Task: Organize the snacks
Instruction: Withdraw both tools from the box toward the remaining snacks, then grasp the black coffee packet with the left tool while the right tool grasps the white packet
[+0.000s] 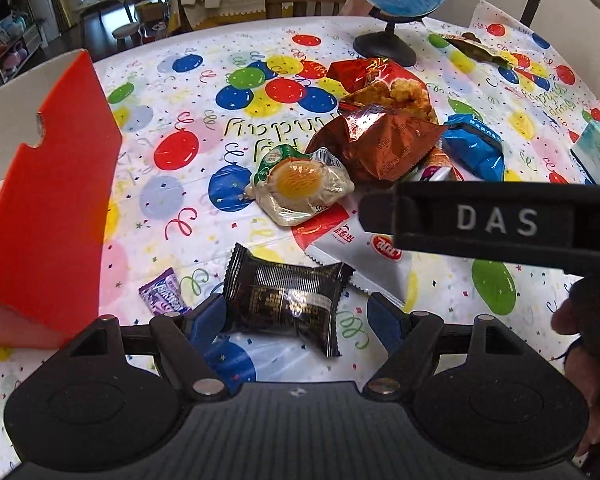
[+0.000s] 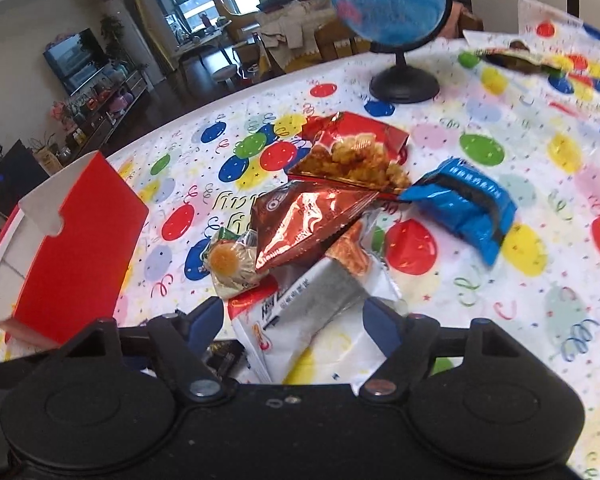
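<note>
Showing two hand-held grippers lowered over a snack pile on a balloon-print tablecloth (image 1: pixel 260 60). The left gripper (image 1: pixel 300 316) stands open, its blue fingers straddling a black wrapped cake (image 1: pixel 284 300); the left finger looks close to the wrapper, the right one apart, so nothing is gripped. The right gripper (image 2: pixel 294 316) is likewise open around the end of a white-and-red packet (image 2: pixel 300 312), pads not pressing. The red box (image 1: pixel 48 208), the likely destination, sits at the left, well apart from the pile. Risks: glossy film could slip from closing pads; the white packet lies under a copper foil bag (image 2: pixel 304 224), so lifting it may drag neighbours; both arms working close together could collide.
</note>
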